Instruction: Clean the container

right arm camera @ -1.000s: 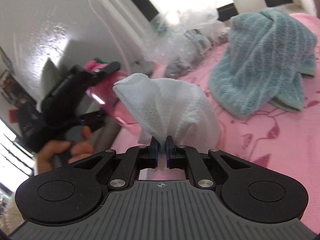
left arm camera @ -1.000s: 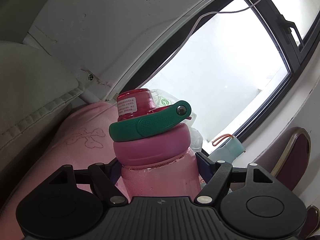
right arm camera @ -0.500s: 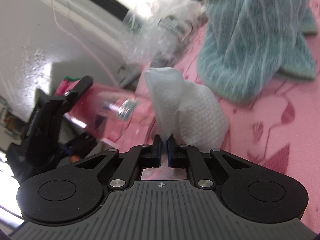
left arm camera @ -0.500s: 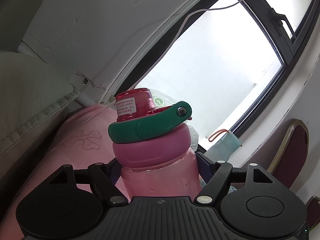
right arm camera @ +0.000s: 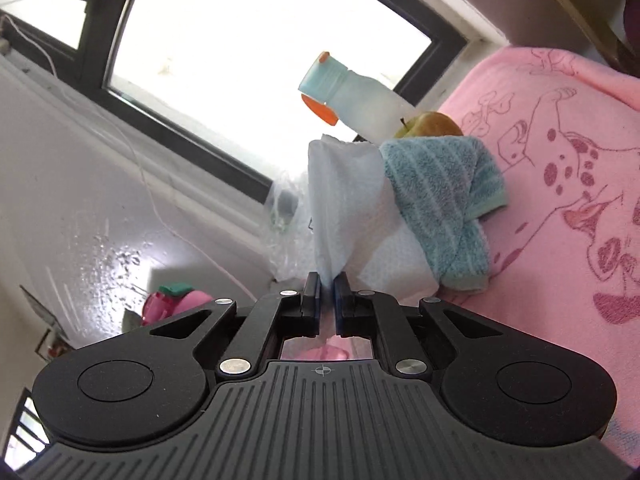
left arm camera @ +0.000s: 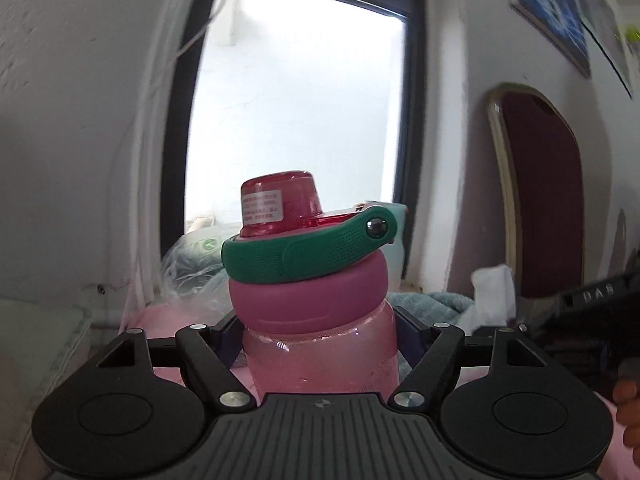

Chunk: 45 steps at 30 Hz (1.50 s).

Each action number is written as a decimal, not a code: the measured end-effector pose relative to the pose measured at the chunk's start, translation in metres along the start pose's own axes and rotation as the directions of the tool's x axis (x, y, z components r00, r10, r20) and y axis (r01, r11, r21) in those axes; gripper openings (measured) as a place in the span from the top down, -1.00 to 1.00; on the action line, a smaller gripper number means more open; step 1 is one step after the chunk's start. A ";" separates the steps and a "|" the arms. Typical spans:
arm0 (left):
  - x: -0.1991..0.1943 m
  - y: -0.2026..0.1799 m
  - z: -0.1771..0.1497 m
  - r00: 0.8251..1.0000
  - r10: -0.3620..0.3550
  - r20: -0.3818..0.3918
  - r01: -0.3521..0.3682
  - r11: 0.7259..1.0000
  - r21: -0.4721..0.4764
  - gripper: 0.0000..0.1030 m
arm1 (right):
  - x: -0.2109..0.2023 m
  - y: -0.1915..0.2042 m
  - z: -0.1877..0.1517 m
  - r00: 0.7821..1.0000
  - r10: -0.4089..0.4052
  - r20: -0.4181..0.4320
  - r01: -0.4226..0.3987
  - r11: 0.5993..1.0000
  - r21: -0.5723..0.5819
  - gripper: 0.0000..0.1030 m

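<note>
A pink water bottle (left arm camera: pixel 320 356) with a pink cap, a green carry strap (left arm camera: pixel 312 252) and a red spout cover stands upright between the fingers of my left gripper (left arm camera: pixel 320 336), which is shut on its body. In the right wrist view its top (right arm camera: pixel 176 300) shows small at the lower left. My right gripper (right arm camera: pixel 327 292) is shut on a white tissue (right arm camera: pixel 344 216), which rises above the fingers. In the left wrist view the tissue (left arm camera: pixel 492 292) and the other gripper sit at the right edge, apart from the bottle.
A teal towel (right arm camera: pixel 444 204) lies bunched on the pink cartoon-print cloth (right arm camera: pixel 560 160). Behind it stand an apple (right arm camera: pixel 428 126) and a frosted bottle (right arm camera: pixel 360 96) with a teal lid. A crumpled plastic bag (left arm camera: pixel 192 272) lies below the window. A dark red chair (left arm camera: pixel 544 196) stands at the right.
My left gripper has swung the bottle round, so the window now stands upright behind it. My right gripper has turned with the tissue; the bottle has dropped to its lower left.
</note>
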<state>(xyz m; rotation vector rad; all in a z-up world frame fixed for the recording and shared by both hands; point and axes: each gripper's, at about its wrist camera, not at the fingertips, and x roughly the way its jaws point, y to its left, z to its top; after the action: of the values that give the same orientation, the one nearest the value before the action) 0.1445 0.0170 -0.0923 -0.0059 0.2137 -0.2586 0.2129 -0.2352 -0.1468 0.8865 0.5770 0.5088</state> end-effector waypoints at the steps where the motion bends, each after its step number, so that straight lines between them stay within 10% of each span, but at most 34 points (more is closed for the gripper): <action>1: 0.003 -0.007 -0.002 1.000 -0.018 -0.014 0.018 0.999 0.030 -0.40 | 0.000 0.001 0.000 1.000 -0.016 0.001 0.016 1.000 -0.012 0.79; 16: 0.010 -0.014 -0.005 0.996 0.045 -0.081 -0.041 0.998 0.051 -0.39 | -0.011 0.023 -0.002 0.984 -0.114 0.137 0.138 0.973 -0.185 0.79; 24: 0.009 -0.007 -0.004 0.990 0.039 -0.133 -0.042 0.999 -0.018 -0.41 | -0.050 0.076 -0.031 0.856 -0.121 0.503 0.357 0.842 -0.404 0.80; 30: 0.008 -0.009 -0.008 0.983 0.046 -0.177 -0.047 0.999 -0.005 -0.53 | -0.023 0.078 -0.051 0.883 -0.362 0.299 0.469 0.691 -0.550 0.80; 33: 0.007 -0.011 -0.009 0.981 0.046 -0.187 -0.048 0.999 -0.007 -0.63 | 0.013 0.063 -0.064 0.846 -0.523 0.107 0.460 0.612 -0.643 0.80; 37: 0.006 -0.015 -0.011 0.976 0.058 -0.208 -0.056 0.998 0.012 -0.76 | 0.030 0.057 -0.070 0.821 -0.568 0.053 0.448 0.584 -0.677 0.76; 41: -0.001 -0.018 -0.013 0.964 0.080 -0.254 -0.083 0.997 0.000 -0.80 | 0.022 0.060 -0.071 0.851 -0.525 0.034 0.420 0.638 -0.645 0.10; 45: -0.028 -0.019 -0.009 0.957 0.092 -0.274 -0.110 0.993 -0.052 -0.87 | -0.001 0.072 -0.079 0.860 -0.505 0.069 0.443 0.675 -0.590 -0.15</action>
<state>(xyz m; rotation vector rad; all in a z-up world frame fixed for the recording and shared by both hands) 0.1112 0.0065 -0.0941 -0.0258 0.4940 -0.1493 0.1480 -0.1527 -0.1266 0.0869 0.6632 0.2213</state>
